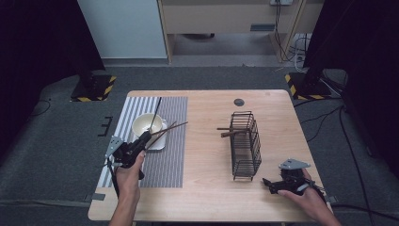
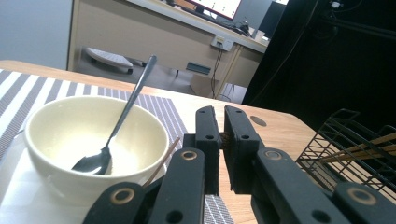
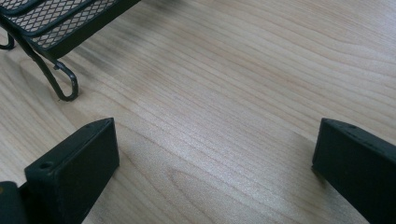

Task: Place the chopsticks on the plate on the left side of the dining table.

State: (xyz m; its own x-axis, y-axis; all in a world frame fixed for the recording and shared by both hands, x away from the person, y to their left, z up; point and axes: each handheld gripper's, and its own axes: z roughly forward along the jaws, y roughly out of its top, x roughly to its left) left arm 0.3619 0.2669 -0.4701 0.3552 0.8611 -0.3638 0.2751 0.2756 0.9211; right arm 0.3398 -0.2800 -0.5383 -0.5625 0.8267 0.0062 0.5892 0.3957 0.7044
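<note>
My left gripper [image 1: 146, 137] [image 2: 221, 116] is shut on a pair of brown chopsticks [image 1: 171, 128] whose free ends fan out to the right past the bowl. One stick [image 2: 163, 161] slants beside the left jaw. A cream bowl [image 1: 147, 124] [image 2: 93, 140] holds a metal spoon [image 1: 155, 113] [image 2: 119, 123] leaning on its rim. The bowl stands on a white square plate [image 1: 159, 143]. My right gripper [image 1: 267, 183] [image 3: 215, 135] rests low over the bare wood near the table's front right, jaws wide apart and empty.
A black wire basket [image 1: 245, 146] [image 2: 345, 140] lies mid-right with more chopsticks [image 1: 229, 132] [image 2: 364, 147] poking out of it; its curled foot [image 3: 65, 86] is just left of my right gripper. A striped placemat [image 1: 164, 160] covers the table's left part.
</note>
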